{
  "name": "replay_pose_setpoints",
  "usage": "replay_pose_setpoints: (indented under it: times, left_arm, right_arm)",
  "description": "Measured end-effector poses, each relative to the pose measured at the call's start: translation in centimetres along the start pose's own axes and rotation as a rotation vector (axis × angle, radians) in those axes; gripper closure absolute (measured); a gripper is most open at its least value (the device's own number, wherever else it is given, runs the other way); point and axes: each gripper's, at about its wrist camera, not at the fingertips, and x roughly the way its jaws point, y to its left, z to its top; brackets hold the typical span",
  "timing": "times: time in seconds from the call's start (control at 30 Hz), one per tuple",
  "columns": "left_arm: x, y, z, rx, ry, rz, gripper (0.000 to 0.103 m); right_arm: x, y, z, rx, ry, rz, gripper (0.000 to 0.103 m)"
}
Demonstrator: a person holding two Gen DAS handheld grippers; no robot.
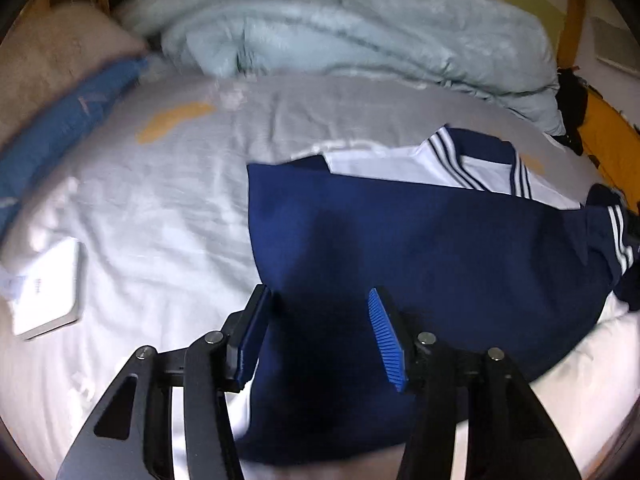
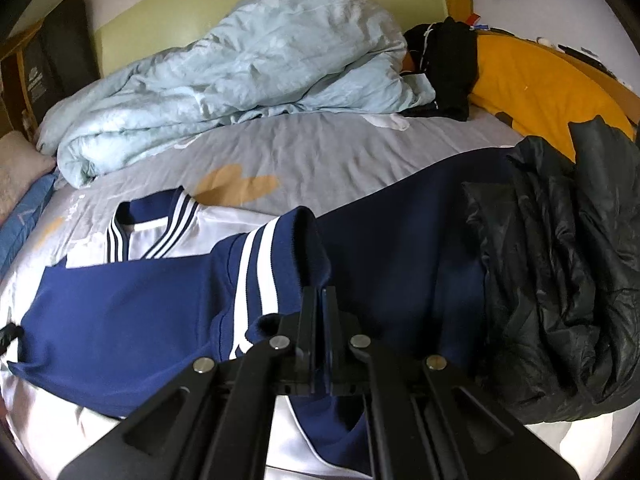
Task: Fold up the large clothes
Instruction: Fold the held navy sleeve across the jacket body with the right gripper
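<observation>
Jacket (image 1: 400, 248), navy with white panels, lies spread on the bed sheet (image 1: 152, 200), collar at the far side, flat for folding. Right gripper (image 2: 319, 300) is clamped tight on the striped sleeve cuff (image 2: 296, 252), evidently to carry it across. Left gripper (image 1: 320, 312) hovers part-open over the navy body, fingers gripping nothing.

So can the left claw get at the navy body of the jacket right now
Probably yes. The left claw is open and hangs right over the navy jacket with nothing between them. The right claw is shut on the striped sleeve cuff, off to the side.
</observation>
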Motion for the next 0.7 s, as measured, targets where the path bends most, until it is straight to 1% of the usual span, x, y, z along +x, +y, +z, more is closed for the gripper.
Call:
replay_pose_setpoints:
  times: [0.03,0.07,0.13,0.2,0.23,0.27,0.3,0.43,0.47,0.5,0.53,0.57,0.6,0.63,0.7]
  left_arm:
    - [0.8,0.6,0.4,-0.021,0.021,-0.008,0.054]
    - [1.6,1.3,0.7,-0.046,0.035,-0.001,0.055]
    - [2.8,1.9,0.7,-0.066,0.06,-0.001,0.057]
    - [3.4,2.1,0.3,-0.06,0.077,-0.031,0.073]
    - [3.5,2.0,0.2,-0.051,0.076,-0.037,0.076]
    - [3.4,1.9,0.2,-0.04,0.072,-0.018,0.087]
    - [3.2,2.0,0.1,-0.032,0.061,0.026,0.095]
    - [1.4,3.4,0.7,-0.064,-0.042,0.147,0.098]
    - [1.1,3.8,0.8,-0.078,-0.068,0.189,0.101]
    - [0.9,4.3,0.9,-0.092,-0.093,0.263,0.103]
    - [0.7,4.7,0.9,-0.097,-0.109,0.348,0.103]
    - [0.7,5.3,0.9,-0.101,-0.122,0.41,0.103]
    - [0.8,6.0,0.9,-0.112,-0.117,0.393,0.103]
    - [0.9,6.7,0.8,-0.139,-0.1,0.346,0.103]
    - [0.6,7.2,0.6,-0.187,-0.098,0.275,0.103]
  right_arm:
    - [0.1,0.0,-0.1,-0.001,0.0,0.0,0.101]
    - [0.2,0.0,-0.1,0.005,0.0,0.006,0.101]
    - [0.3,0.0,0.0,0.013,0.003,0.038,0.101]
    - [0.3,0.2,0.2,0.007,0.0,0.053,0.101]
    - [0.2,0.4,0.3,0.004,-0.001,0.052,0.101]
    - [0.2,0.5,0.3,0.003,-0.003,0.056,0.101]
    - [0.3,0.7,0.4,0.003,-0.001,0.064,0.101]
    - [1.0,1.1,0.0,0.007,0.026,0.133,0.101]
    - [1.2,1.3,-0.2,0.002,0.039,0.159,0.101]
    - [1.5,1.6,-0.4,-0.007,0.055,0.181,0.101]
    - [1.8,2.0,-0.7,-0.018,0.071,0.186,0.101]
    - [2.0,2.3,-0.9,-0.028,0.072,0.164,0.101]
    - [2.2,2.6,-1.1,-0.04,0.066,0.137,0.101]
    - [2.3,2.6,-1.3,-0.044,0.068,0.128,0.101]
    - [2.7,2.3,-1.3,-0.022,0.088,0.119,0.099]
